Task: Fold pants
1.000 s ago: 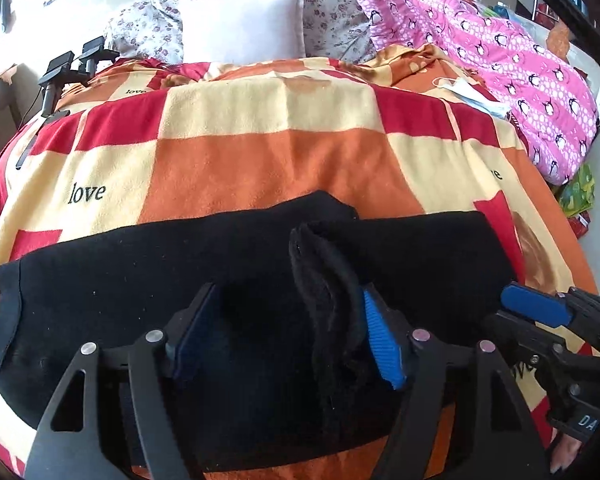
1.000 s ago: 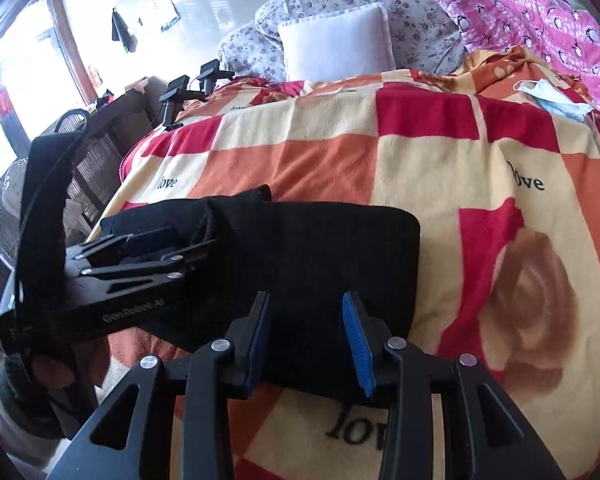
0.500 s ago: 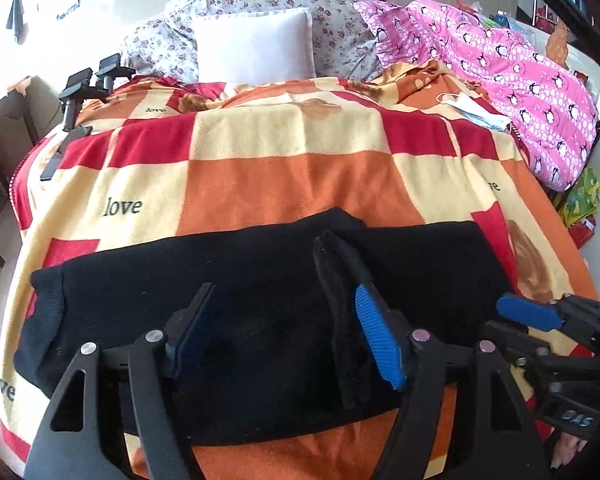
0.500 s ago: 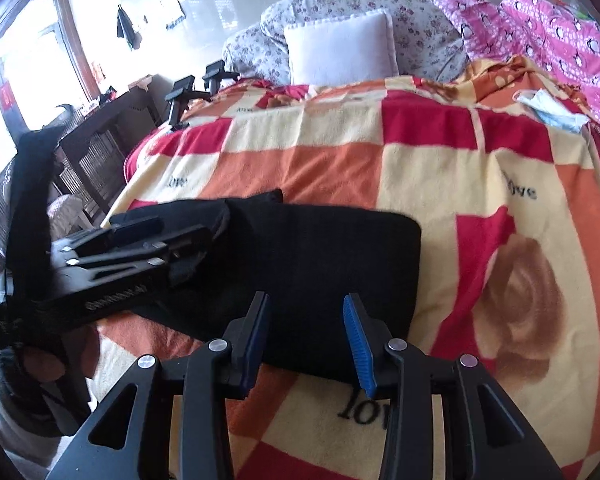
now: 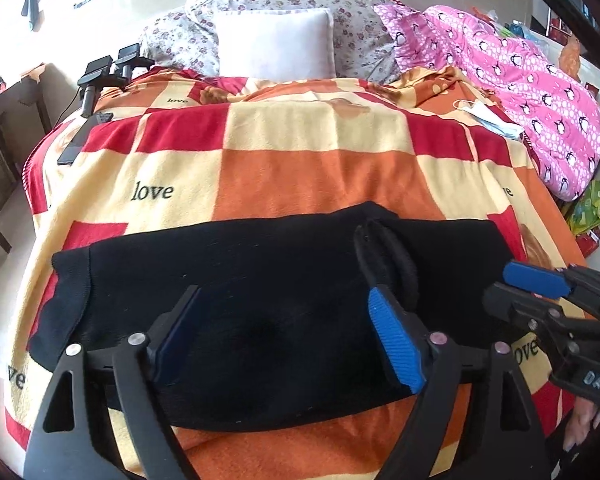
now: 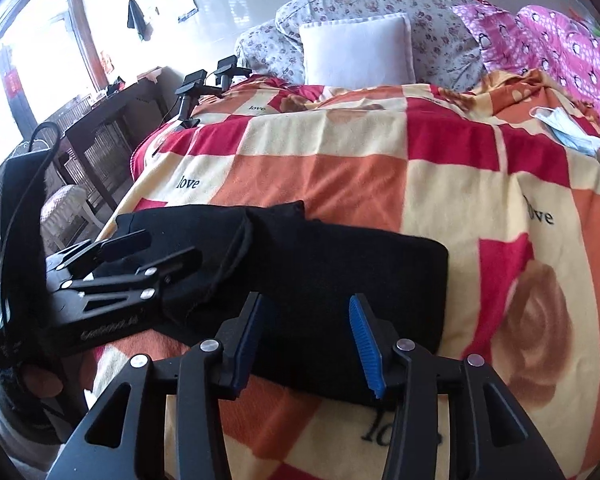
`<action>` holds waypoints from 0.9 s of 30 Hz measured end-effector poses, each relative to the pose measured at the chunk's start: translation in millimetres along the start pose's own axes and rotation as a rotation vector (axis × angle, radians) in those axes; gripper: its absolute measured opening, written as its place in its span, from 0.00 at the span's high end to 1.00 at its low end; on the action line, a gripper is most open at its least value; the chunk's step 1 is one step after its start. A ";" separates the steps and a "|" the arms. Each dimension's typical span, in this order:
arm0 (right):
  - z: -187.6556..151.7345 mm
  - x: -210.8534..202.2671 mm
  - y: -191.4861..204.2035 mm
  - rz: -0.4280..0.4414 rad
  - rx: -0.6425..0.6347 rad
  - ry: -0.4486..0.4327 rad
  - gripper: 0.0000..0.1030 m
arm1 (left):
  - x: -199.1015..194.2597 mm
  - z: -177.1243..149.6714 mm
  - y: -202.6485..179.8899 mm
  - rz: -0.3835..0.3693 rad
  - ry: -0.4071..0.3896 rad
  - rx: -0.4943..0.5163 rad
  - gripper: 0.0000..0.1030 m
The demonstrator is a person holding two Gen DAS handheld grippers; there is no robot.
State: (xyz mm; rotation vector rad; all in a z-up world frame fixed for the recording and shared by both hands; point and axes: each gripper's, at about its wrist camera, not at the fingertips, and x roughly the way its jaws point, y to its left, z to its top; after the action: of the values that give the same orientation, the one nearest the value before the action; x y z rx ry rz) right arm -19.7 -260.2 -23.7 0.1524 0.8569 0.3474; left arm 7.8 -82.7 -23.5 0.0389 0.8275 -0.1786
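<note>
Black pants (image 5: 240, 288) lie flat across the near part of a checked red, orange and cream blanket (image 5: 308, 168). One end is folded over, leaving a raised fold edge (image 5: 384, 256) right of centre. My left gripper (image 5: 288, 340) is open and empty, held just above the pants. My right gripper (image 6: 306, 340) is open and empty above the folded end of the pants (image 6: 340, 272). Each gripper shows in the other's view, the right gripper (image 5: 548, 300) at lower right and the left gripper (image 6: 140, 256) at left.
A white pillow (image 5: 274, 44) and floral pillows lie at the head of the bed. A pink penguin quilt (image 5: 520, 76) and a face mask (image 5: 488, 118) lie at the right. Black clamp devices (image 5: 108, 70) sit at the far left corner. A dark table (image 6: 100, 120) stands left of the bed.
Both grippers have pulled back and up from the pants. The fold edge that stood up between the left fingers now lies lower and farther off.
</note>
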 end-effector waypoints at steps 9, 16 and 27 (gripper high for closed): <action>8.5 50.1 20.1 0.015 -0.047 0.070 0.53 | -2.1 -4.0 23.9 0.001 0.018 -0.042 0.19; 17.9 39.2 24.4 -0.004 -0.058 0.035 0.53 | -7.8 -8.1 38.9 0.026 0.022 -0.045 0.19; 19.5 41.8 36.1 -0.028 -0.088 0.050 0.52 | -13.3 -10.2 51.0 0.035 0.016 -0.069 0.19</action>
State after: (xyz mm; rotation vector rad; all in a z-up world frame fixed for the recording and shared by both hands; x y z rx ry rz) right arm 11.7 -211.4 -31.1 0.0503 0.8906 0.3628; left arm 0.4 -29.5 -22.5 -0.0098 0.8480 -0.1172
